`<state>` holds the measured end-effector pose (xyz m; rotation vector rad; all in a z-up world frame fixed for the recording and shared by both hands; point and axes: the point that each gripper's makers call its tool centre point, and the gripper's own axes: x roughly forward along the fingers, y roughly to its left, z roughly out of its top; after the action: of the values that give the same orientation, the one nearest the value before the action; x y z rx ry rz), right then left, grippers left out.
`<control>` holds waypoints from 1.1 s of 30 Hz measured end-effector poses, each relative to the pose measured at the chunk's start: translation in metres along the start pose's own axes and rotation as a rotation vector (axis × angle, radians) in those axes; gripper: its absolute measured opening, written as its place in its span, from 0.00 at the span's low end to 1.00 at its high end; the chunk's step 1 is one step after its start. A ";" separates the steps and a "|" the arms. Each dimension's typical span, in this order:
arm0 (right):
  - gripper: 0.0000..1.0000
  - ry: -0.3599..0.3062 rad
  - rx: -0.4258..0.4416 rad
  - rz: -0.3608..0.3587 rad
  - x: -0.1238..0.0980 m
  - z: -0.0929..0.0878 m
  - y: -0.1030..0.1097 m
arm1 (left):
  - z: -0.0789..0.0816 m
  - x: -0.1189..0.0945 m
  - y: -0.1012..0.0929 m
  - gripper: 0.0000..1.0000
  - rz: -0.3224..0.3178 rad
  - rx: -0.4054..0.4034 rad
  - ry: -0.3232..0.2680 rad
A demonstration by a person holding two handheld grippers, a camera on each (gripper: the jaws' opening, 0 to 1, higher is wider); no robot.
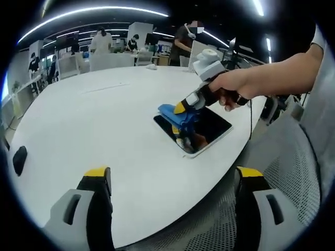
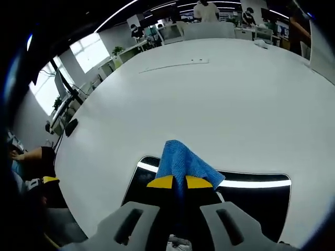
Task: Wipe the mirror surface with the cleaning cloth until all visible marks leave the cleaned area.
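Mirror lies flat on the white table, near the table's curved edge on the side of the mesh chair. Dark glass, pale frame. In the right gripper view the mirror is cut off at the bottom, its nearer part hidden behind the jaws; a bright band of ceiling light is reflected across it. Marks on the glass cannot be made out in either view.

Blue cleaning cloth rests on the mirror at its far-left corner, one fold standing up past the frame onto the table side. In the left gripper view the cloth is partly covered by the jaws.

Right gripper: yellow-tipped jaws drawn close together with the cloth pinched between them. Seen from the left gripper view, the right gripper is held by a hand, tips down on the glass.

Left gripper: jaws spread wide, nothing between them, over the table's near edge, well apart from the mirror.

People in the background at the far desks are too small to detail. No legible writing or labels anywhere.
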<state>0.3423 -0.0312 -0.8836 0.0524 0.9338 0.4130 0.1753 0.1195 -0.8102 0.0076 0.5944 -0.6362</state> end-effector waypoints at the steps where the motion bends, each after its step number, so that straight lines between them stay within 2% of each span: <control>1: 0.01 -0.003 0.002 -0.004 0.000 0.000 0.000 | 0.001 0.000 0.001 0.99 0.001 -0.011 -0.004; 7: 0.01 -0.014 0.054 0.005 -0.006 -0.005 0.002 | -0.001 0.000 0.001 0.99 0.001 -0.006 0.000; 15: 0.01 -0.018 0.055 0.007 -0.029 -0.020 0.012 | 0.003 0.000 -0.004 0.99 -0.004 0.001 -0.008; 27: 0.01 0.017 0.039 0.015 -0.038 -0.041 0.017 | 0.003 -0.001 -0.002 0.99 0.001 0.012 -0.014; 29: 0.01 0.024 0.054 0.026 -0.040 -0.045 0.019 | 0.008 -0.003 -0.004 0.99 -0.006 0.001 -0.032; 30: 0.01 0.023 0.056 0.030 -0.041 -0.047 0.019 | 0.015 -0.004 -0.005 0.99 -0.012 -0.016 -0.069; 33: 0.01 0.030 0.045 0.038 -0.043 -0.052 0.022 | 0.017 -0.006 -0.001 0.99 -0.001 -0.040 -0.074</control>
<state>0.2712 -0.0337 -0.8769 0.1055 0.9731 0.4283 0.1794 0.1187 -0.7923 -0.0537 0.5356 -0.6228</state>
